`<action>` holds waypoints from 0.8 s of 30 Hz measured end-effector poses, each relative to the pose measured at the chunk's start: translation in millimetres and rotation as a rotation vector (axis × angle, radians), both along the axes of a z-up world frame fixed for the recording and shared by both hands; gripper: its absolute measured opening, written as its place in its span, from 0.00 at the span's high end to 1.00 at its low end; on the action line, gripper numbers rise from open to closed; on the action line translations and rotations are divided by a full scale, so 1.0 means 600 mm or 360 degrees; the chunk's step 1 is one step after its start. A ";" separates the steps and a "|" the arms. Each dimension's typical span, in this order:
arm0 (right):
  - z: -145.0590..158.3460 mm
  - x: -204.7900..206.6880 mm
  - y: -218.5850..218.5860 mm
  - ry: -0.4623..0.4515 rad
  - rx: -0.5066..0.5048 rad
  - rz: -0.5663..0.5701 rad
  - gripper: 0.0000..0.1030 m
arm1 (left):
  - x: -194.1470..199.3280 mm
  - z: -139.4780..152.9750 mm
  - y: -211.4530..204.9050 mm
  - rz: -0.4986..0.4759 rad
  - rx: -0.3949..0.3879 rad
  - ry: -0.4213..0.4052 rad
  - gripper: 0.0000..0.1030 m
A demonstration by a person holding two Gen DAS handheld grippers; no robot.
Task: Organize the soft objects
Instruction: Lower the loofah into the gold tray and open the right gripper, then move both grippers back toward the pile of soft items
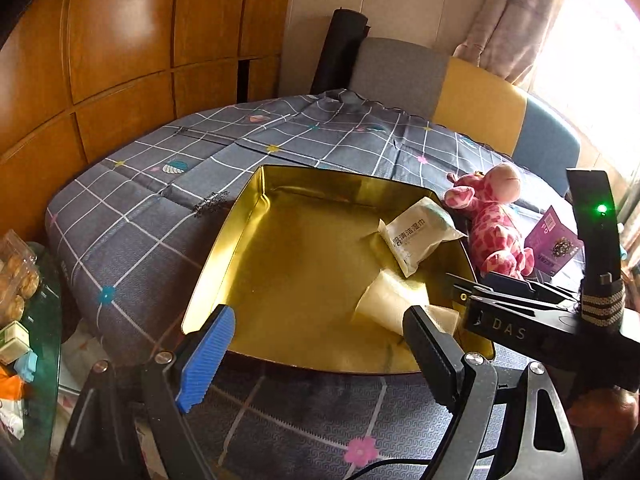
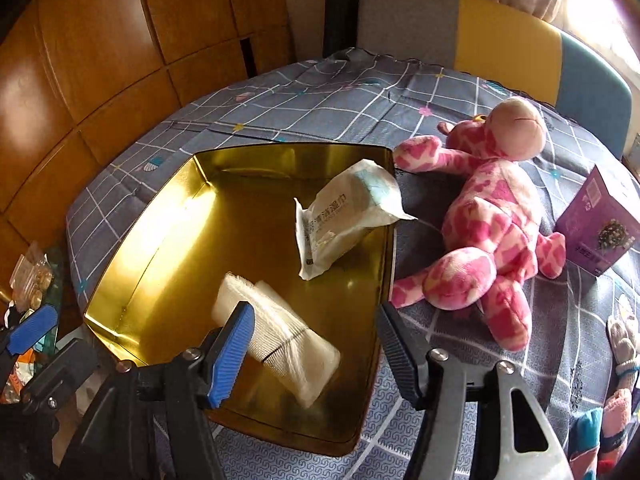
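A: Right gripper (image 2: 316,356), what's it doing? Quick.

B: Jaws apart, nothing pinched. White gauze roll (image 2: 276,336) sits blurred between them, touching no pad I can see, above the floor of the gold tin tray (image 2: 160,216). Looks like a drop-off into the tray.

A: Left gripper (image 1: 320,344)?

B: Spread wide, empty, hovering at the tray's near rim. Same roll shows just beyond its dark finger in that view.

A: What's already in the tray?

B: Wet wipes pack (image 2: 344,212), leaning on the tray's right wall with a corner hanging over the rim.

A: So the step?

B: I'd say second item just being deposited. Next soft thing is likely the pink giraffe plush (image 2: 484,232), lying on the checked tablecloth (image 2: 320,96) just beside the tray's right side.

A: What does that need?

B: Right gripper clears the tray wall, goes right and opens wide on the body; plush is bulky and squashy.

A: Obstacles?

B: Purple box (image 2: 600,220) close by the plush's leg; not soft, probably stays. More soft-looking bits at the far right edge, too cropped to name. Plush may land on the wipes pack.
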State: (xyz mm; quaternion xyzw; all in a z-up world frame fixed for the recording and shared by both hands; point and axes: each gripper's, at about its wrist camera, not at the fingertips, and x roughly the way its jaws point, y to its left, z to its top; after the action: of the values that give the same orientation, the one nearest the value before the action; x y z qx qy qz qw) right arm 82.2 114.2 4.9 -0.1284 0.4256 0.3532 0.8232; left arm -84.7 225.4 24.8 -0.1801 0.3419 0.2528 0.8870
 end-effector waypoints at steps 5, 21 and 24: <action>0.009 -0.012 -0.027 -0.0029 0.0044 -0.0050 0.38 | -0.001 -0.002 0.001 0.0006 0.0001 0.0004 0.16; 0.037 -0.064 -0.128 -0.0275 0.0035 -0.0165 0.37 | 0.007 -0.003 -0.029 -0.0067 0.0028 0.0023 0.16; 0.036 -0.072 -0.147 -0.0293 0.0031 -0.0180 0.37 | 0.011 -0.004 -0.038 -0.0087 0.0035 0.0032 0.16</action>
State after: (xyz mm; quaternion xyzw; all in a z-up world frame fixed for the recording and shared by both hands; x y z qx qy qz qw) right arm 39.1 26.0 26.6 -0.1281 0.3512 0.2971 0.8786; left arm -78.3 202.5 22.7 -0.1584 0.3528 0.2339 0.8920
